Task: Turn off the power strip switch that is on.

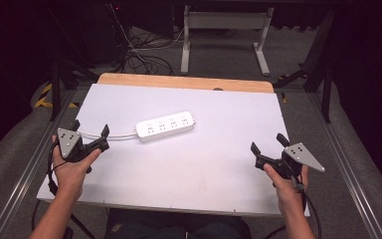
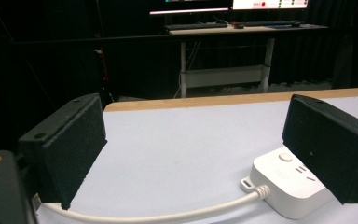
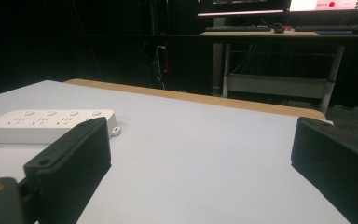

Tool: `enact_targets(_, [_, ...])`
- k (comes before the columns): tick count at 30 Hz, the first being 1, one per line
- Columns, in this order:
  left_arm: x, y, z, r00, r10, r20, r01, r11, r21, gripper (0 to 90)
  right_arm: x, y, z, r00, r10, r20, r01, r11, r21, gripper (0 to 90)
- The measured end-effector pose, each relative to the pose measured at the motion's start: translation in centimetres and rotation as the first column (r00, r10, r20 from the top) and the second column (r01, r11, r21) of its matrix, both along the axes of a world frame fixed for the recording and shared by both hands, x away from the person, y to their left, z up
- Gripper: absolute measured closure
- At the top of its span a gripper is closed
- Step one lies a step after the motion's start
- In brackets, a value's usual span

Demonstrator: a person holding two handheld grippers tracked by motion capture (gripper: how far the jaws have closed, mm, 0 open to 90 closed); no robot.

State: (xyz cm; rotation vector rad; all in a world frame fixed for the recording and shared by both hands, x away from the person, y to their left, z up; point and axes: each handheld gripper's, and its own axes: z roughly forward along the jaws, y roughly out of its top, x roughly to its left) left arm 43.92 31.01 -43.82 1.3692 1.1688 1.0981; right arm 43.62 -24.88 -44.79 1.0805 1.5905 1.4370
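The left gripper (image 1: 88,135) and the right gripper (image 1: 268,145) both hover with jaws wide apart and empty, one near each side of the table (image 1: 219,164), so nothing looks begun. A likely first move is a reach toward the power strip (image 1: 165,126). It lies flat mid-table, white, its cord (image 1: 112,135) trailing toward the left gripper.

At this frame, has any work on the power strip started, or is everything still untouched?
Nothing looks done: the power strip lies flat mid-table, its cable running left. Nothing is in hand; the left gripper and right gripper are both open and empty. Any handling of the strip is still left.
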Motion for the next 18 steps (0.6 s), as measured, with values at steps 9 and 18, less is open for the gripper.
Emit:
enact_targets(9, [-0.02, 0.01, -0.02, 0.9999, -0.009, 0.006, 0.009, 0.9999, 0.006, 17.5, -0.02, 0.15, -0.04, 1.0000, 0.006, -0.004, -0.006, 1.000, -0.017, 5.1])
enact_targets(18, [-0.11, 0.24, 0.01, 0.9998, -0.014, -0.011, 0.014, 0.9999, 0.002, 28.1, 0.13, 0.26, -0.07, 0.9998, 0.018, -0.001, -0.018, 1.000, -0.012, 5.1])
